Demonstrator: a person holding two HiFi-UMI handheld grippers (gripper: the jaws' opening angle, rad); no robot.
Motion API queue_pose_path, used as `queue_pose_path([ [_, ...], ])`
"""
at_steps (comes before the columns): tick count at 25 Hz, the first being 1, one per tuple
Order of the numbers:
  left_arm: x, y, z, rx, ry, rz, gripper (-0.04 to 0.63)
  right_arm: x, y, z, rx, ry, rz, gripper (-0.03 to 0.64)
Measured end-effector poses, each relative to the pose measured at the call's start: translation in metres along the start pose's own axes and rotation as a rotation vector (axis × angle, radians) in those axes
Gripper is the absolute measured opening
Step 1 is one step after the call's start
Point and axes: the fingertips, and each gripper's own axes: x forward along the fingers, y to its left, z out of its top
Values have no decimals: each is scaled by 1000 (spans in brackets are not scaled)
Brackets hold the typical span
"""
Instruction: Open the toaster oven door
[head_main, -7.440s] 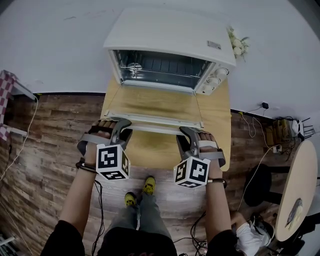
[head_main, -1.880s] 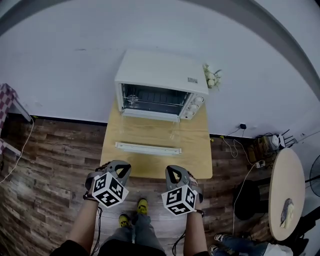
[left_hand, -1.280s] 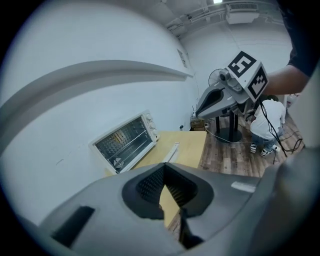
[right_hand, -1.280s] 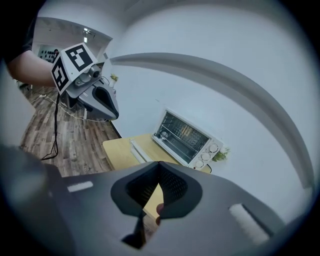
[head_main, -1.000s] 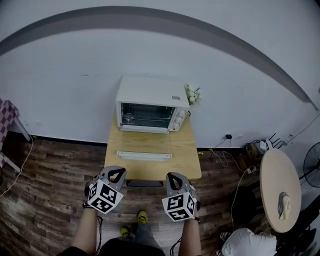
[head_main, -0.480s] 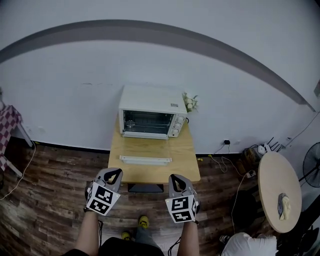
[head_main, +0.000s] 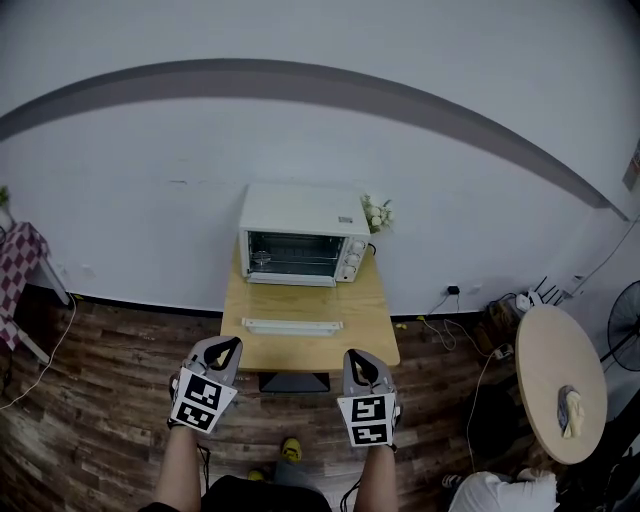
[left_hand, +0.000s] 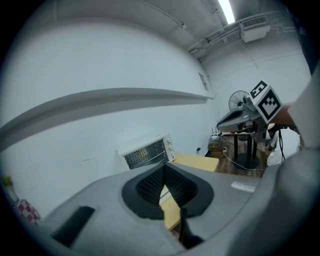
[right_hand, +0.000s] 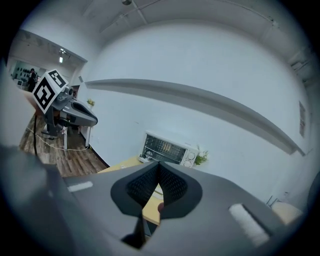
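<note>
— What has moved?

— I have pulled back since the earlier frames. Both claws were at the door's near edge then. Now they hang off the near side of the table (head_main: 375, 325), and the oven looks small and far.

— How are the claws?

— My left gripper (head_main: 224, 347) has its jaws pressed together with nothing between them. My right gripper (head_main: 357, 358) is the same, closed and empty.

— Where is the oven?

— The toaster oven (head_main: 303, 235) stands at the far end of the wooden table, against the white wall. Its door (head_main: 292, 326) lies folded down flat toward me, with the pale handle bar across the middle of the table. I see the rack inside. Flowers (head_main: 377, 213) sit just right of the oven.
</note>
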Motion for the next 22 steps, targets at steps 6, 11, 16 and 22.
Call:
queue_pose_path([
  [6, -8, 3, 2, -31, -26, 18, 3, -12, -6, 6, 73, -43, -22, 12],
  [11, -13, 13, 7, -49, -41, 37, 3, -14, -13, 12, 70, -55, -33, 12],
  [16, -17, 28, 12, -84, -64, 72, 3, -16, -19, 25, 59, -97, -58, 12],
  [22, -23, 34, 24, -51, -78, 88, 3, -13, -22, 35, 112, -118, -57, 12],
])
